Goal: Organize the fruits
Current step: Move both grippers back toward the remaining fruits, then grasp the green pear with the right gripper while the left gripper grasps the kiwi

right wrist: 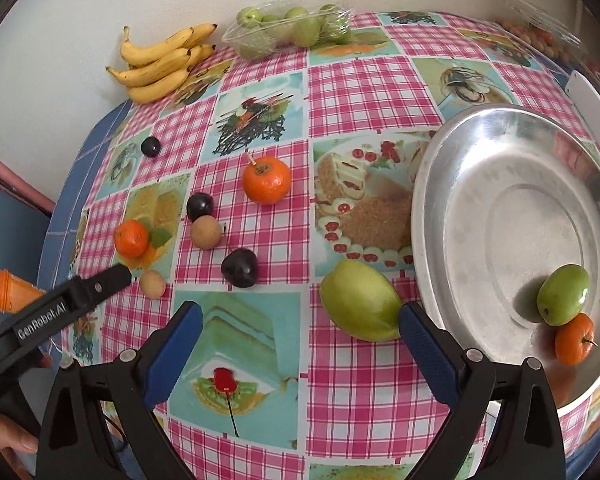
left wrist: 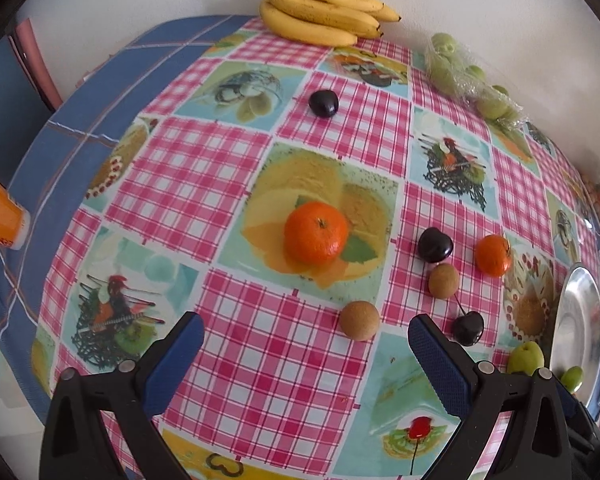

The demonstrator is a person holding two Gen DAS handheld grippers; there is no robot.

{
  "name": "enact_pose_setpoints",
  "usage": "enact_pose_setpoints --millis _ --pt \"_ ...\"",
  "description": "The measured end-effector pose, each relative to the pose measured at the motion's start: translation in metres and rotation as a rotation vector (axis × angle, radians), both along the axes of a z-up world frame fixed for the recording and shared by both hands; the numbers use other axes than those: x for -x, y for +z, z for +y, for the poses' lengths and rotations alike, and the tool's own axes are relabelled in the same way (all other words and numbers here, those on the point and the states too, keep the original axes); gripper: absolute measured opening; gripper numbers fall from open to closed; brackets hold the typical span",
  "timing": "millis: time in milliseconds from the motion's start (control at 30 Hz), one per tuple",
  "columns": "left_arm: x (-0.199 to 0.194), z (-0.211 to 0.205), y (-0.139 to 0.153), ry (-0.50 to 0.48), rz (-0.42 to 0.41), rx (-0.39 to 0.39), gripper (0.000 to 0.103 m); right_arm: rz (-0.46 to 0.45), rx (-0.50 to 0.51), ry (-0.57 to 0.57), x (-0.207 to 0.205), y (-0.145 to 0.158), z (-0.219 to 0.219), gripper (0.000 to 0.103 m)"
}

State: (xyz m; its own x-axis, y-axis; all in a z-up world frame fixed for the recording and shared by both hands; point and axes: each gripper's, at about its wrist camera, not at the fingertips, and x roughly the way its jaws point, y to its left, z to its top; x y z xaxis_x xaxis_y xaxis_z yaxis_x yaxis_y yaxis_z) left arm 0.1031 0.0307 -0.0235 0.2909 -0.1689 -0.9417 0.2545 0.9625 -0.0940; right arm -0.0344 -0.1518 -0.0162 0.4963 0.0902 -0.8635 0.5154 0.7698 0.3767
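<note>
Fruits lie scattered on our checked tablecloth (left wrist: 236,360); the metal plate (right wrist: 480,168) holds two. We keep both the left gripper (left wrist: 304,342) and right gripper (right wrist: 300,330) spread wide, empty.

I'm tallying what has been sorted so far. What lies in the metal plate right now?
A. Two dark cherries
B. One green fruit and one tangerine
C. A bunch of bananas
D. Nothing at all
B: the right wrist view shows a small green fruit and a tangerine lying together near the edge of the metal plate, and no other fruit in it.
</note>
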Motion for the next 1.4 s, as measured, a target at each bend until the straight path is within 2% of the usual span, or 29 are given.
enact_pose_setpoints --millis 267,433,533,600,633,800,967,1033,1100,1133,1267,1333,1400 --pt "-0.001 -0.003 -0.005 -0.002 0.028 0.003 0.103 0.01 -0.003 0.004 -0.001 0.0 0.0 0.098" --pt "-0.004 -0.004 -0.008 0.007 0.046 0.014 0.103 -0.048 -0.068 0.015 0.001 0.008 0.001 0.096" --pt "-0.005 -0.002 -0.009 0.014 0.056 0.029 0.103 -0.08 -0.085 0.025 0.001 0.014 0.002 0.085" --pt "-0.006 -0.001 -0.009 0.019 0.063 0.048 0.103 -0.095 -0.094 0.029 0.001 0.017 0.002 0.062" --pt "-0.006 0.0 -0.008 0.02 0.065 0.057 0.103 -0.102 -0.104 0.029 0.001 0.018 0.002 0.058" --pt "-0.007 -0.001 -0.009 0.013 0.091 0.1 0.103 -0.049 -0.013 0.022 -0.002 0.015 0.002 0.055" --pt "-0.005 -0.006 -0.013 0.0 0.108 0.113 0.1 0.02 0.004 0.05 -0.005 0.002 0.005 0.049" --pt "-0.006 -0.008 -0.015 -0.01 0.11 0.109 0.09 0.056 0.036 0.072 -0.007 -0.003 0.01 0.048" --pt "-0.006 -0.01 -0.017 -0.018 0.11 0.108 0.085 0.08 0.049 0.087 -0.007 -0.007 0.013 0.046" --pt "-0.006 -0.011 -0.019 -0.022 0.114 0.11 0.079 0.082 0.047 0.09 -0.007 -0.008 0.014 0.045" --pt "-0.007 -0.017 -0.025 -0.041 0.122 0.116 0.063 0.083 0.051 0.098 -0.008 -0.01 0.016 0.045" --pt "-0.007 -0.019 -0.027 -0.05 0.124 0.111 0.046 0.087 0.058 0.109 -0.009 -0.011 0.019 0.045" --pt "-0.007 -0.02 -0.027 -0.052 0.113 0.103 0.036 0.092 0.064 0.117 -0.01 -0.011 0.021 0.045"
